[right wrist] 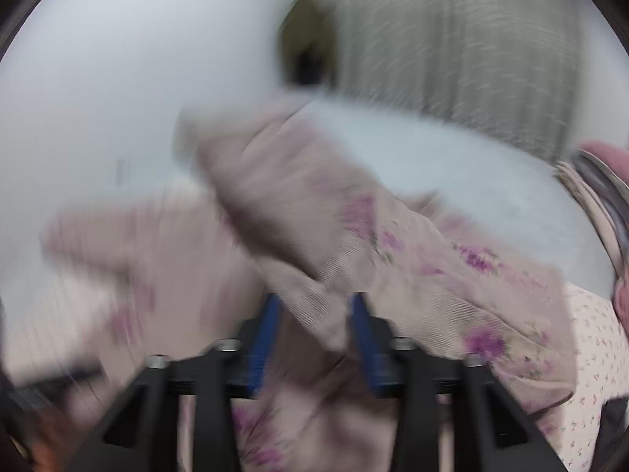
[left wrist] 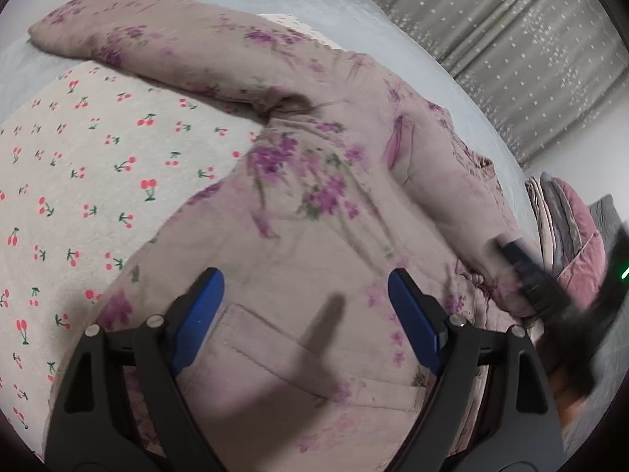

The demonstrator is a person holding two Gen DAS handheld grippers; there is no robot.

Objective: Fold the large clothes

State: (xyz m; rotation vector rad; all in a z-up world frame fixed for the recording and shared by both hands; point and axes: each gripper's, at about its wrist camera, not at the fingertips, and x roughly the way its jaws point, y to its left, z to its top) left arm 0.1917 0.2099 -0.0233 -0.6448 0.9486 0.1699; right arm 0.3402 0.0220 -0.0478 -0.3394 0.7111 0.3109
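A large pink padded garment [left wrist: 314, 181] with purple flowers lies spread on the bed, one sleeve stretched to the far left. My left gripper [left wrist: 306, 299] is open and empty, hovering just above the garment's lower part near a pocket. My right gripper [right wrist: 314, 314] is shut on a fold of the garment's sleeve [right wrist: 314, 236], which rises from between its blue pads; that view is blurred by motion. The right gripper also shows in the left wrist view [left wrist: 526, 275] at the garment's right edge.
A white sheet with red cherries [left wrist: 78, 165] covers the bed, over a pale blue cover [left wrist: 354, 19]. Folded pink and grey bedding [left wrist: 570, 228] is stacked at the right. Grey dotted curtains [left wrist: 530, 59] hang behind.
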